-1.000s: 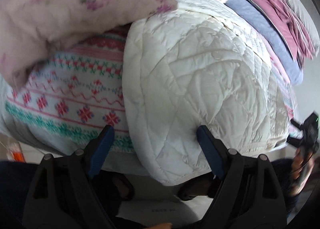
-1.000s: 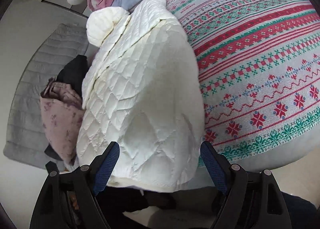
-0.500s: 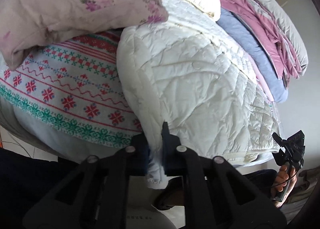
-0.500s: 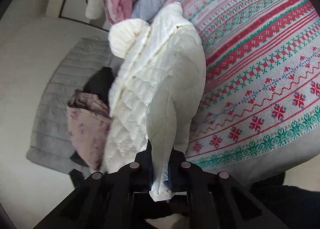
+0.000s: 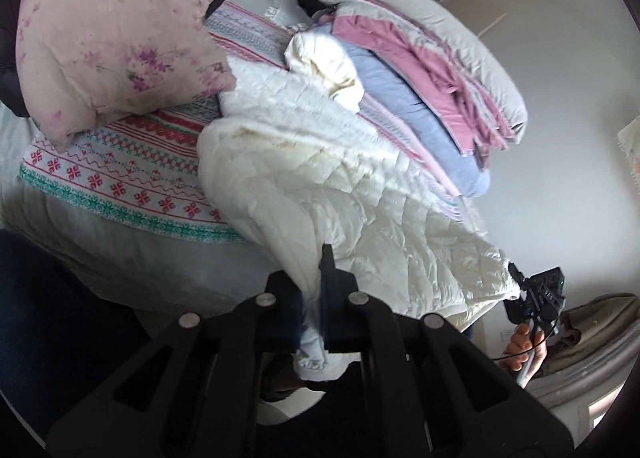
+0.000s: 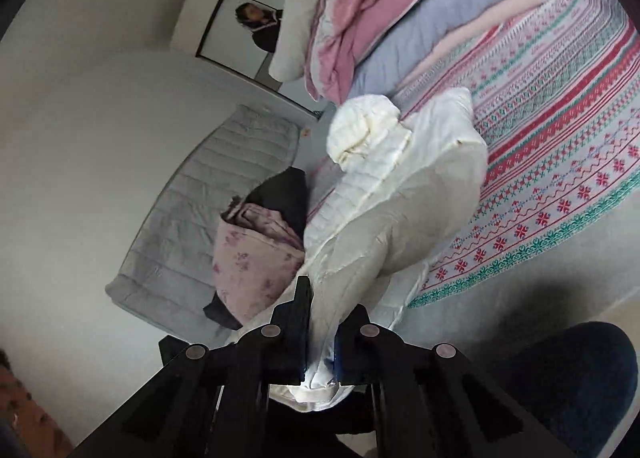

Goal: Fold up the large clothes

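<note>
A white quilted puffer jacket lies on a bed with a red and green patterned cover. My left gripper is shut on the jacket's bottom hem and lifts it off the bed edge. My right gripper is shut on the other end of the hem; it also shows in the left wrist view. The jacket stretches up from the bed toward both grippers. Its hood rests at the far end.
A pink floral pillow lies on the bed at the left. A stack of folded bedding, blue, pink and grey, lies along the far side. A grey padded headboard and dark garment sit behind the pillow.
Both grippers were open around the jacket's hem, then shut on it. They have since pulled back and up, lifting the hem off the bed edge.
</note>
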Tool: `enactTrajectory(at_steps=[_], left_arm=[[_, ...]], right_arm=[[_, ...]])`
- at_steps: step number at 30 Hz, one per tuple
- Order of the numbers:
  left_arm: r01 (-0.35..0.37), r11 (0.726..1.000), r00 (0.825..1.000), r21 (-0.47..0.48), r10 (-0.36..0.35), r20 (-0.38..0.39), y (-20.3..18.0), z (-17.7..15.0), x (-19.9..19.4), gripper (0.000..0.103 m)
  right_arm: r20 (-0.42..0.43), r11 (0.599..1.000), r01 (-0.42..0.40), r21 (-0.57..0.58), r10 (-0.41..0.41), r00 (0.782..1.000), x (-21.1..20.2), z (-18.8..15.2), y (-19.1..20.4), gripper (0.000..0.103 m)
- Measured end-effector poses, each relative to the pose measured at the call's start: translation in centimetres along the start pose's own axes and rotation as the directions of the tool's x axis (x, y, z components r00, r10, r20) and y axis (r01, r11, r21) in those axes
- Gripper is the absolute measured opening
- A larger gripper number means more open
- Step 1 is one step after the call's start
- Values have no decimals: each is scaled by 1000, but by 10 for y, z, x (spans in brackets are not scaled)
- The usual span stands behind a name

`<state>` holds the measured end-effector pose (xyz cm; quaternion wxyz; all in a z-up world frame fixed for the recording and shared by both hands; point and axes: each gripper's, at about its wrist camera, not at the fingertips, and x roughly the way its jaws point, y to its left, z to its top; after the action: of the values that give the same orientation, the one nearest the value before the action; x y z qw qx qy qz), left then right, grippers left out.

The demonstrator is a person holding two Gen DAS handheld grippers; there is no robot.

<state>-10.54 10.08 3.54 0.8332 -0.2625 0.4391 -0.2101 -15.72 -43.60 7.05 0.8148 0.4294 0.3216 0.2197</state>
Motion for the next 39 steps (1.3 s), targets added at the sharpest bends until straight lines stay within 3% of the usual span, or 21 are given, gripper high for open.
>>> enactTrajectory(at_steps=[5, 11, 15, 20, 25, 31, 36, 39], left_arm=[[44, 999, 999, -16, -44, 24, -7, 5, -20, 8], [74, 997, 993, 29, -77, 87, -29, 21, -42, 7], [73, 997, 996, -5, -73, 52, -22, 42, -23, 8], [80, 997, 997, -16, -80, 11, -11, 55, -3, 8], [87, 996, 996, -30, -86, 24, -8, 75, 4, 8], [75, 997, 994, -6, -75, 82, -28, 133, 22, 8], [47, 998, 994, -47, -42, 100, -35, 213, 66, 8], [-7, 998, 995, -59, 12, 101, -37, 261, 103, 8]], right_arm=[[50, 998, -55, -24, 56, 997, -29, -9, 12, 8], [113, 994, -88, -63, 94, 989, -46, 3, 23, 8], [77, 1000, -24, -17, 25, 997, -29, 13, 5, 8], [70, 998, -55, 6, 55, 996, -16, 20, -8, 9], [83, 998, -62, -8, 63, 995, -5, 39, -3, 9], [122, 997, -70, -44, 75, 990, 29, 89, 12, 9], [150, 998, -58, 7, 56, 987, 78, 160, 2, 9], [146, 999, -8, 37, 2, 989, 125, 215, -9, 9]])
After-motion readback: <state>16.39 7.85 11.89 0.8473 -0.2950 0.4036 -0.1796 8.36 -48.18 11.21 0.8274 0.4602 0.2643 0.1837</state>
